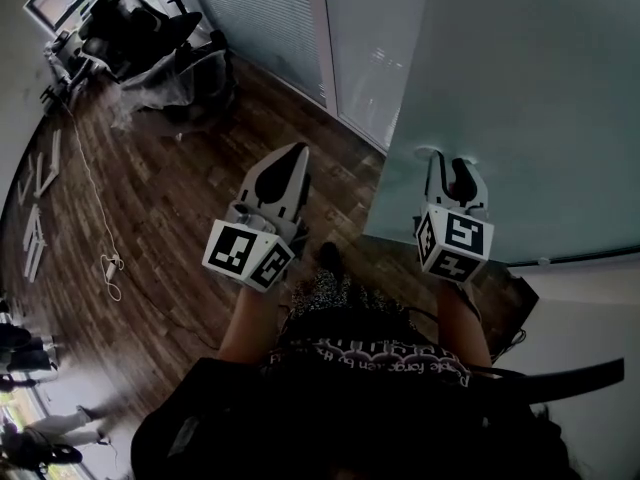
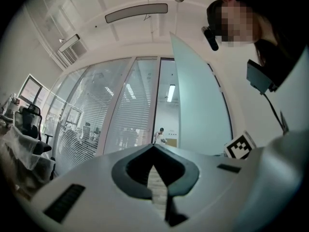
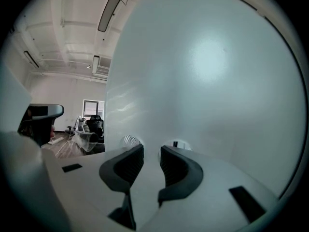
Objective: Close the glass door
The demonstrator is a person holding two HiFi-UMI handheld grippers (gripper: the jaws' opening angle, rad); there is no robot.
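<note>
In the head view the door (image 1: 520,98), a frosted glass pane, fills the frame from 12 to 3 o'clock. Its top and far side are cut off by the frame. Its free edge stands near the middle, swung out over the floor (image 1: 150,218). The dark wood floor takes up 8 to 12 o'clock. Our own body covers the floor at 6 o'clock.

A partition (image 1: 260,13) with blinds runs along 12 o'clock. At 10 o'clock stands a chair (image 1: 135,28), partly under clear plastic, with its base hard to make out. A white cable (image 1: 95,183) trails across the floor at 9 o'clock.

The right gripper (image 1: 449,165) points at the door's face close to its free edge, at about 3 o'clock from centre. Its jaws are spread by a narrow gap with only glass showing between them. We cannot tell whether the tips touch the pane. Two small round spots beside the tips are too blurred to name.

The left gripper (image 1: 297,150) sits at centre, off the door at 9 o'clock from its edge. Its jaw tips are pressed together on nothing.
</note>
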